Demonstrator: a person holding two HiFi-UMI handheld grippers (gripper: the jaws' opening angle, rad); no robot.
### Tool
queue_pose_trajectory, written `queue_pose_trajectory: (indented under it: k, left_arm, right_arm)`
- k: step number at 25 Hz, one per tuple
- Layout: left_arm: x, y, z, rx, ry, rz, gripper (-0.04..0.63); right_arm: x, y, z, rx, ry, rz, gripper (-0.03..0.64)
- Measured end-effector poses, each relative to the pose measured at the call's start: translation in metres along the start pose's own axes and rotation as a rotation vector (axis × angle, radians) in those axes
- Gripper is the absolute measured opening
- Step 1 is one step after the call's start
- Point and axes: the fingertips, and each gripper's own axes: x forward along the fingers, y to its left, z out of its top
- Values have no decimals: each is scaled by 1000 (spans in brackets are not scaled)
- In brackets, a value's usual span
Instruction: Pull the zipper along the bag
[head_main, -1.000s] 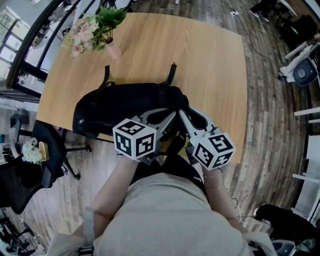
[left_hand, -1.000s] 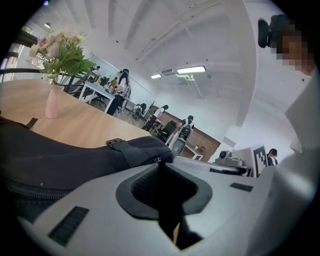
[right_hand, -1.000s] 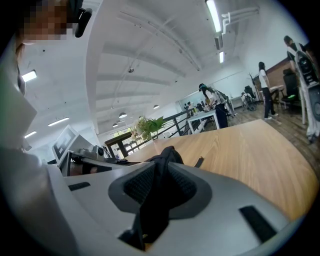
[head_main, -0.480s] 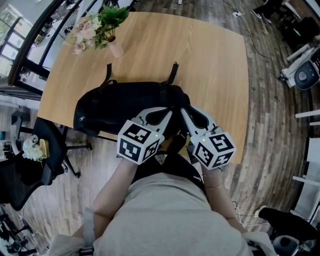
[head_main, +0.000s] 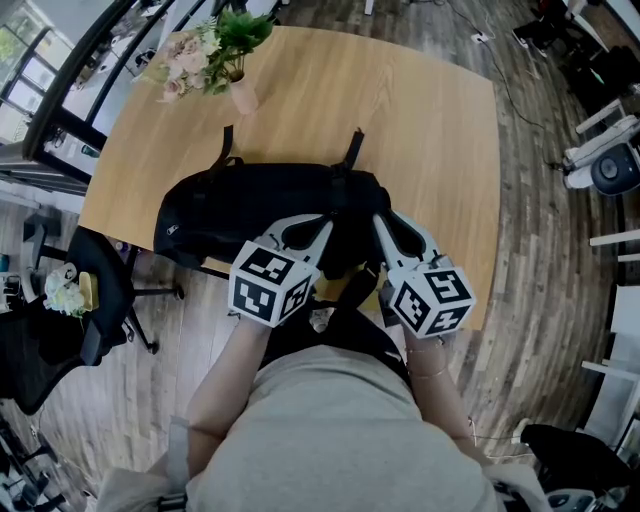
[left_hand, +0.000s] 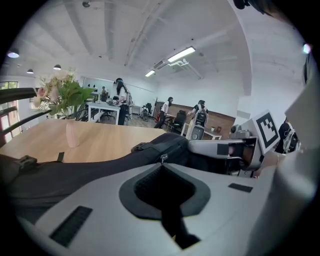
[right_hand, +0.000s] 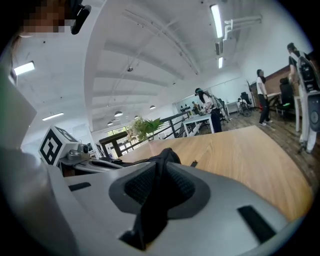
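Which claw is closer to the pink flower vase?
Left. The left claw sits on the black bag, nearer the vase. The right claw, its jaws just closing on bag fabric, is beside it, farther right from the vase.

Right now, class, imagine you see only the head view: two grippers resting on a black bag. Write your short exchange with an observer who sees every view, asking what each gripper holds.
Operator: What sits between the jaws on my left?
Observer: The left gripper has its jaws together on the small metal zipper pull, which stands up at their tips.
Operator: And on my right?
Observer: The right gripper has just been closing its jaws, and a fold of the black bag is pinched between them.
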Motion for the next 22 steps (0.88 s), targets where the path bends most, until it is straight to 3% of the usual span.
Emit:
queue_pose_trajectory:
  k: [15,22]
  left_arm:
    - [-75,63,-3,-1,-9,92,21]
    - [-100,84,-5,6,-9,98,21]
  right_arm:
    - [-1,-5,1,39,-19,-158,77]
    - [-1,-3,-1,41,-21,-217,80]
